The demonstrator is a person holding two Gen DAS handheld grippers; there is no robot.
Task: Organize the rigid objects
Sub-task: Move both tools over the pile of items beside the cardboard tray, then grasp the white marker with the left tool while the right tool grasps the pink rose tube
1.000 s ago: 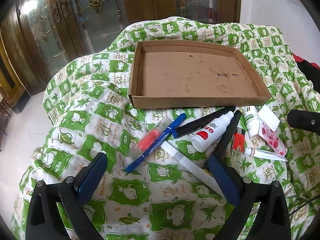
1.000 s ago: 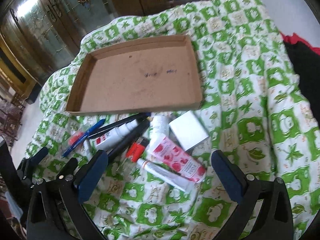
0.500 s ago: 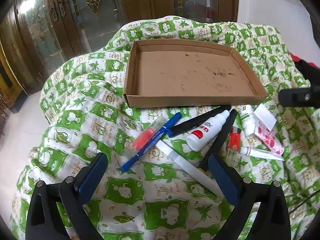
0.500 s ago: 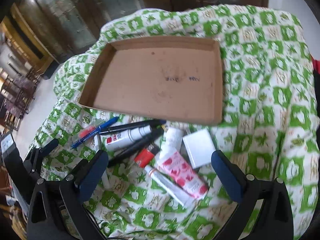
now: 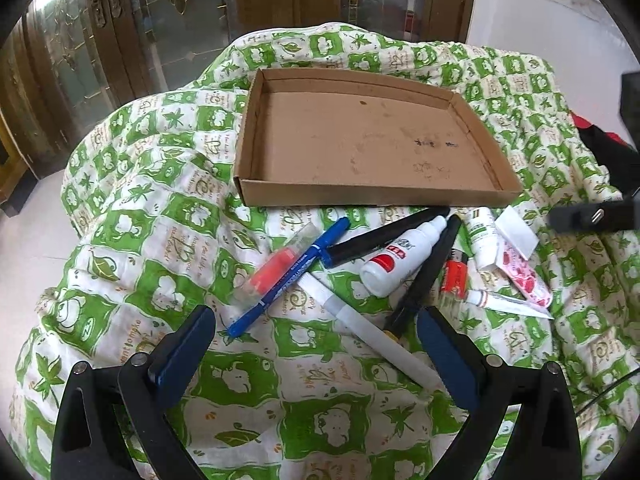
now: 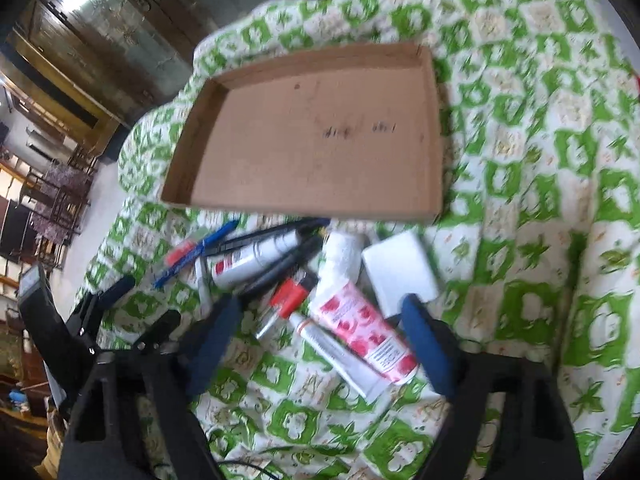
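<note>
- Rigid objects lie in a loose cluster on the green-and-white patterned quilt (image 5: 132,216), just in front of the near wall of the cardboard tray (image 5: 360,196).
- Cardboard tray: shallow, brown, resting on the quilt; its floor carries only dark pen marks and no items.
- Cluster contents, left to right in the left wrist view: a clear tube with red contents (image 5: 276,266); a blue pen (image 5: 288,278) lying just beside it; a black marker (image 5: 384,234) touching the blue pen's upper end; a white pen (image 5: 372,330) running diagonally toward the lower right; a white bottle with a red label (image 5: 400,260); a second black pen (image 5: 428,276) against the bottle; a red lighter (image 5: 454,274); a small white-and-green bottle (image 5: 482,240); a pink floral tube (image 6: 362,330); a thin white tube (image 6: 340,354) alongside it; a white box (image 6: 400,272).
- Left gripper (image 5: 316,344): jaws spread wide, holding nothing, raised above the quilt with the blue pen's lower end and the white pen showing between the fingers.
- Right gripper (image 6: 320,324): jaws have just been closing and stand partly apart. The pink floral tube and thin white tube lie between the fingers; the pads do not yet press on either. This view is motion-blurred.
</note>
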